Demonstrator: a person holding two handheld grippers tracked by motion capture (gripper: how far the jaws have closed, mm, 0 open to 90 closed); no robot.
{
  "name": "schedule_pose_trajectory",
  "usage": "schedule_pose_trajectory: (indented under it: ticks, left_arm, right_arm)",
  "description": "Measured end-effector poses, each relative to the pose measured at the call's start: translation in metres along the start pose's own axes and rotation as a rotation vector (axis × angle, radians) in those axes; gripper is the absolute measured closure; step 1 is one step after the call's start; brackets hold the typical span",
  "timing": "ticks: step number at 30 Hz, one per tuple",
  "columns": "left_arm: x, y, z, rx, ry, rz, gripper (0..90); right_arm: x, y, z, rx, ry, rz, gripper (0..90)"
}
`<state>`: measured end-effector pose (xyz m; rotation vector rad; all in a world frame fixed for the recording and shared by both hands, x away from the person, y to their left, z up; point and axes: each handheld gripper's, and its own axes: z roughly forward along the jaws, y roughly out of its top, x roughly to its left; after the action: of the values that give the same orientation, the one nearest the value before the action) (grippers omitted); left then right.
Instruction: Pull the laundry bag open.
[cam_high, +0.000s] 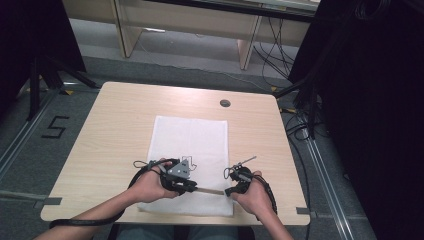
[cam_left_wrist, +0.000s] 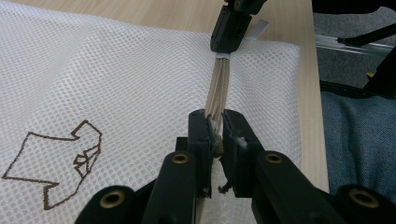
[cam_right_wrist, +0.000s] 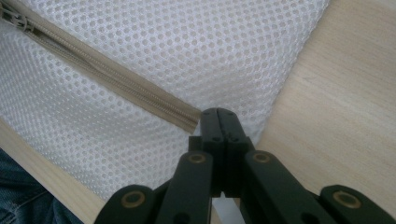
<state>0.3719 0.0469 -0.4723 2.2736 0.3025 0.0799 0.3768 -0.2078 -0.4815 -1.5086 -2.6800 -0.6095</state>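
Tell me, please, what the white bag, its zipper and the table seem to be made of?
The white bag looks like synthetic mesh fabric: regular small holes, slight sheen. The zipper seems to have beige woven tape with fine teeth, probably plastic. The table looks like pale wood or wood-pattern laminate, matte; visible grain lines.

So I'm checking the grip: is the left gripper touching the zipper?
Touching. The left gripper view shows the left gripper with jaws pinched on the beige zipper.

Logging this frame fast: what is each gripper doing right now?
Left gripper: shut on the zipper of the white mesh bag.
Right gripper: jaws pressed shut at the zipper's end; what they pinch cannot be told.
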Motion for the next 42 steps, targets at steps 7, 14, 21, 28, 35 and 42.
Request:
schedule_pose_trajectory:
  ticks: [7,14,21,28,35,42]
  left_arm:
    - [0.003,-0.005,-0.006,0.002,0.004,-0.014,81.9]
    - [0.003,-0.006,-0.007,0.01,0.007,0.004,81.9]
    - [0.002,-0.009,-0.007,0.003,0.001,-0.007,81.9]
    - [0.003,-0.012,-0.011,0.0,0.001,-0.014,81.9]
    - [0.002,-0.013,-0.012,-0.001,0.001,-0.012,81.9]
    - [0.002,-0.014,-0.012,-0.002,-0.002,-0.007,81.9]
  right_arm:
    - [0.0,0.0,0.0,0.006,-0.001,-0.002,90.0]
    - [0.0,0.0,0.0,0.0,-0.003,0.003,90.0]
    - [0.0,0.0,0.0,0.0,0.001,0.002,90.0]
    - [0.0,0.0,0.0,0.0,0.003,0.001,90.0]
    - [0.0,0.0,0.001,-0.012,0.002,0.005,90.0]
    - [-0.001,0.0,0.0,-0.006,0.003,-0.004,90.0]
